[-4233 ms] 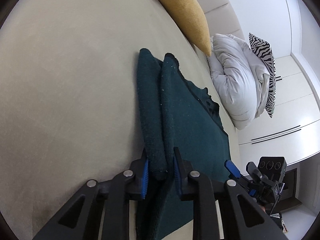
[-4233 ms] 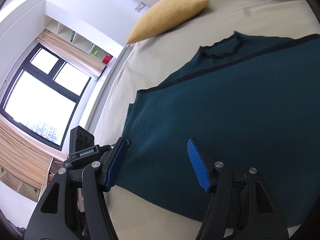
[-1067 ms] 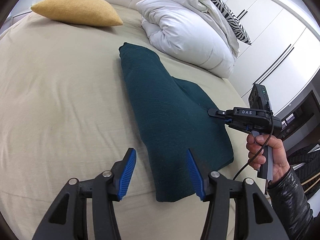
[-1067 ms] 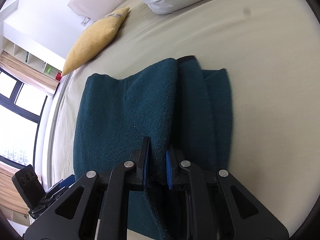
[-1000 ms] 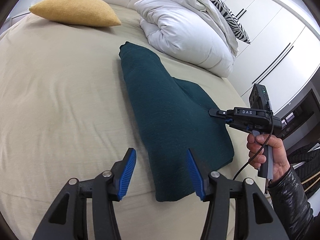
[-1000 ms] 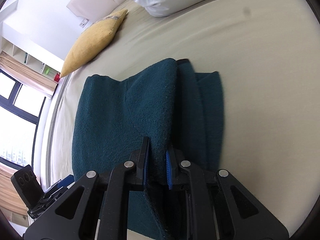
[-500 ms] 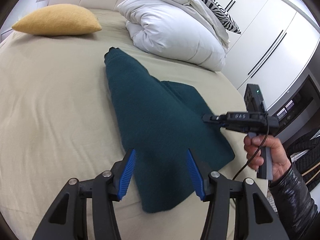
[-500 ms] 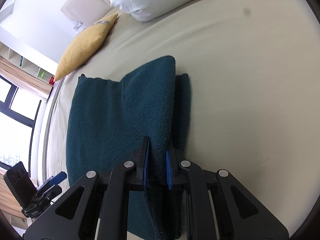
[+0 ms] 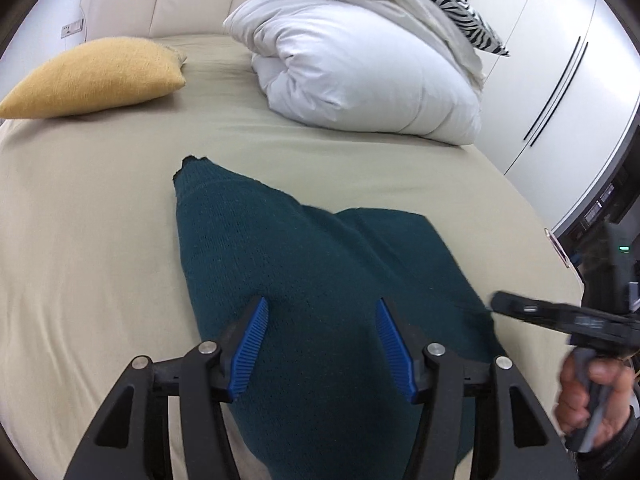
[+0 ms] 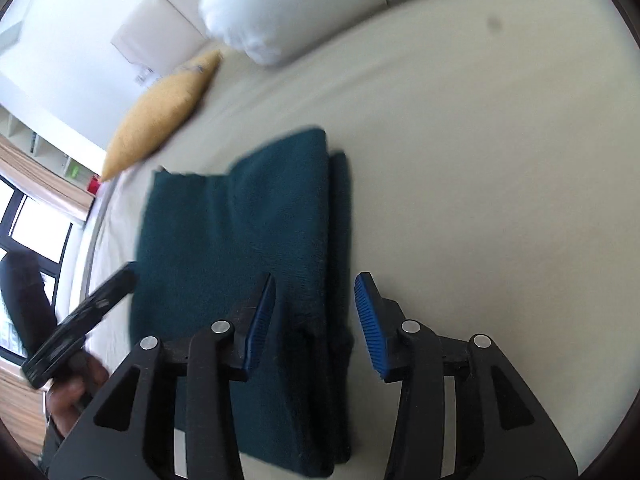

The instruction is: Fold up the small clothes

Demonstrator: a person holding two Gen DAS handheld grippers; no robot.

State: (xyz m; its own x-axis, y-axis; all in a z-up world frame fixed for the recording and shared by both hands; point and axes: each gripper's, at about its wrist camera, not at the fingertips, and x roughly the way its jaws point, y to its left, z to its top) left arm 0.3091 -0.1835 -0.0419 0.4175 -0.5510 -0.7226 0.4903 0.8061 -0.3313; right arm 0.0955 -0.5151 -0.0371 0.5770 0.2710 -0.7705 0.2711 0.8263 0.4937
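The sweater (image 9: pixel 320 264), dark teal knit, lies folded on the beige bed (image 9: pixel 80 240), near its close edge; in the right wrist view it (image 10: pixel 240 232) shows as a long stack of layers with a narrower layer peeking out along its right side. In the left wrist view the cloth narrows to a point at the far end and spreads wide toward the camera. The left gripper (image 9: pixel 322 344) hangs just over the near part of the sweater with its blue pads (image 9: pixel 250 346) spread wide and nothing between them. The right gripper (image 10: pixel 316 320) is also parted, its pads (image 10: pixel 370 320) standing either side of the sweater's right edge without pinching it. In the left wrist view the right gripper's (image 9: pixel 560 316) tip sits at the sweater's right edge, and the right hand (image 9: pixel 592 400) holds its handle. In the right wrist view the left gripper (image 10: pixel 80 320) appears blurred at the sweater's left side. Far off on the left lies a yellow pillow (image 9: pixel 96 76); a white duvet (image 9: pixel 360 76) is bundled at the far right with a zebra pillow (image 9: pixel 460 4) behind it. White wardrobes (image 9: pixel 560 60) stand at the right, and a window (image 10: pixel 24 232) shows at the left of the right wrist view.
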